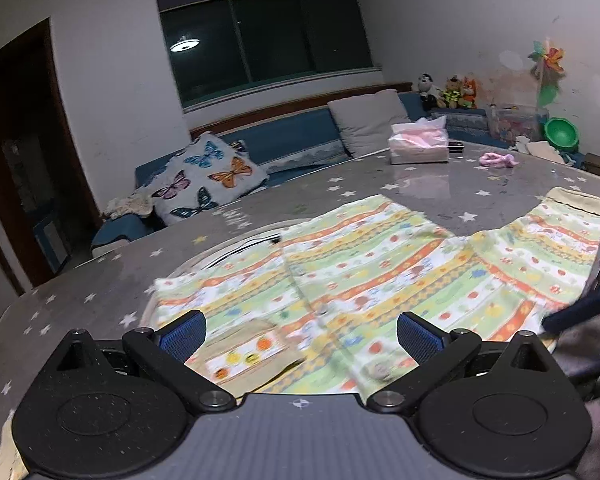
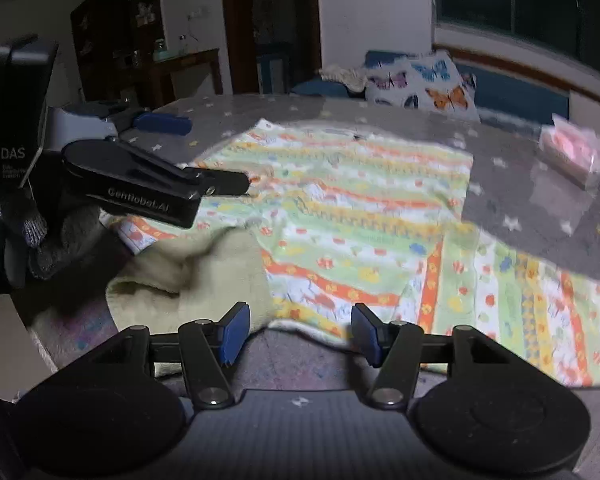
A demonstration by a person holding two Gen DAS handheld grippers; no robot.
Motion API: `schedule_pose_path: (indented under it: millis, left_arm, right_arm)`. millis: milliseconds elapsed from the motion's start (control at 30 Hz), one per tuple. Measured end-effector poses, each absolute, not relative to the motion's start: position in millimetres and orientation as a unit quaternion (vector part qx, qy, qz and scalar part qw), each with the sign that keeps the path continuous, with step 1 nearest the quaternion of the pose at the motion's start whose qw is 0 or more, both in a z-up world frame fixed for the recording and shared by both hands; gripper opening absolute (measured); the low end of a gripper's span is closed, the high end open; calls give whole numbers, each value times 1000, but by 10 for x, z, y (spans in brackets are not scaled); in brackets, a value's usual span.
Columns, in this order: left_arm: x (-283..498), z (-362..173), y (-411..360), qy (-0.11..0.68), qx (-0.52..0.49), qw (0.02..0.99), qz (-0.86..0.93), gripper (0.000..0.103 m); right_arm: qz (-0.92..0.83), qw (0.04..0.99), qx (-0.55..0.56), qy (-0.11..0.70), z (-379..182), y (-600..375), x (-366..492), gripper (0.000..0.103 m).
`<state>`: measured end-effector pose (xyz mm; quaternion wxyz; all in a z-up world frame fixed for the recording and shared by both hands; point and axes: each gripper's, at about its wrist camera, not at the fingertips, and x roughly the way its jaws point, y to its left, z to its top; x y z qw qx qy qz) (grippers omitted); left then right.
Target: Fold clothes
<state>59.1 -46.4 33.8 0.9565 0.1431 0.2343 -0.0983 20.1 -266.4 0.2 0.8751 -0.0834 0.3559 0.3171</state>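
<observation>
Table (image 1: 100,292): grey, star-printed, round; the landmark.
Garment (image 1: 380,264): striped, fruit-printed, spread flat at table centre, one sleeve (image 1: 560,232) stretched toward the far edge, a cuff (image 1: 244,356) folded over at the near edge.
Tissue pack (image 1: 418,144): far side of table, well apart from garment.
Left gripper (image 1: 300,336): over the near hem, jaws spread wide, nothing clamped.
Right gripper (image 2: 296,332): at the near hem, jaws half apart, gripping nothing.
</observation>
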Motion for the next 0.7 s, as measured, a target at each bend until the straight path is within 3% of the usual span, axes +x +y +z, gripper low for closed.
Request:
schedule_pose_path:
  millis: [300, 700]
  left_arm:
    - [643, 219, -841, 247, 163, 946, -130, 103]
    - [491, -1, -1149, 243, 228, 932, -143, 103]
  right_arm:
    - [295, 894, -39, 336, 172, -3049, 82, 56]
    - [114, 936, 9, 332, 95, -3976, 413, 55]
